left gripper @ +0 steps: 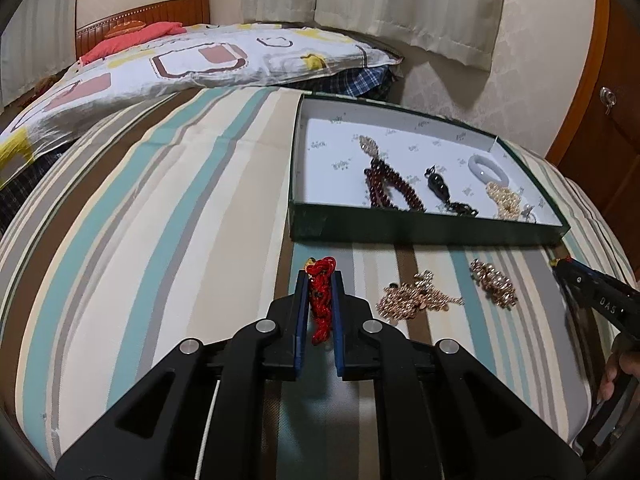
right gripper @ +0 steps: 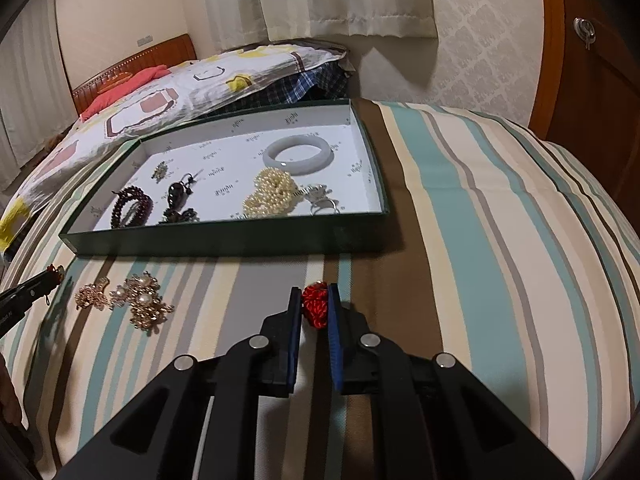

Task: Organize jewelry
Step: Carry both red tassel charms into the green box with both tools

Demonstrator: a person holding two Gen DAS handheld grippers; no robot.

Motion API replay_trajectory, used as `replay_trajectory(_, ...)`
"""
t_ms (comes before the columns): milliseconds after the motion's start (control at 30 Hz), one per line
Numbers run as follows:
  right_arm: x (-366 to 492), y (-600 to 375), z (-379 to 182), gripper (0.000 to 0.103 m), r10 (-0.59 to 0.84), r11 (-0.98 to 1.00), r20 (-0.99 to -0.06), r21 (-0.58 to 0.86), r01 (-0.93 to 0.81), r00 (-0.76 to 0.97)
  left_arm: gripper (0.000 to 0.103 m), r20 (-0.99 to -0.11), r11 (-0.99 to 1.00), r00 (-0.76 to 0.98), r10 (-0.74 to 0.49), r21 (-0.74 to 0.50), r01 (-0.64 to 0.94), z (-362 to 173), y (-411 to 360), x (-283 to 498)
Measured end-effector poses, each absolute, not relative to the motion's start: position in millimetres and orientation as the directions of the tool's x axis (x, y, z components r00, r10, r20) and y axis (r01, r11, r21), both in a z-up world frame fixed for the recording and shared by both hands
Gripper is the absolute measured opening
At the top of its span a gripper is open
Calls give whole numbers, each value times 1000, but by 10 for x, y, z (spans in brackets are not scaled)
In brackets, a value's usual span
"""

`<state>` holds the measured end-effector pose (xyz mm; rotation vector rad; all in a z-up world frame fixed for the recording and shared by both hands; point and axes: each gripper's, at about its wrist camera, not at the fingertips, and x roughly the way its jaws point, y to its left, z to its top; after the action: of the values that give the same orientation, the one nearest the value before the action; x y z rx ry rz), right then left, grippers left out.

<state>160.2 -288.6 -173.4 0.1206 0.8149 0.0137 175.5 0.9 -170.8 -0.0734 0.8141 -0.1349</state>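
My left gripper [left gripper: 320, 278] is shut on a red beaded necklace [left gripper: 321, 300] that hangs between its blue pads. My right gripper [right gripper: 314, 294] is shut on a red cord bundle [right gripper: 314, 306]. A green box tray [left gripper: 420, 228] with a white lining lies on the striped bed; it also shows in the right wrist view [right gripper: 224, 240]. In it lie dark red beads [left gripper: 390, 184], a black pendant [left gripper: 438, 188], a white bangle [right gripper: 298, 152], pearls [right gripper: 272, 192] and silver rings [right gripper: 324, 200]. Two gold pieces [left gripper: 416, 296] [left gripper: 494, 282] lie on the bed in front of the tray.
The striped bedspread [left gripper: 180, 220] covers the bed. A patterned quilt [left gripper: 192, 64] and a red pillow [left gripper: 132, 38] lie by the headboard. Curtains and a wooden door [right gripper: 592, 80] stand behind. The right gripper shows at the right edge of the left view [left gripper: 592, 284].
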Motion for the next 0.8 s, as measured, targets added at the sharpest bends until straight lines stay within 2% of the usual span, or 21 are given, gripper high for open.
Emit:
replay_trajectory(367, 1665, -2833, -1374, 13, 85, 991, -660, 132, 4, 746, 11, -666, 981, 721, -193, -141, 132, -1406, -123, 1821)
replay_trajectory(800, 2159, -2608, -1057, 13, 136, 989, -578, 131, -73, 805, 11, -589, 971, 772, -241, -147, 190, -1072, -404, 2321)
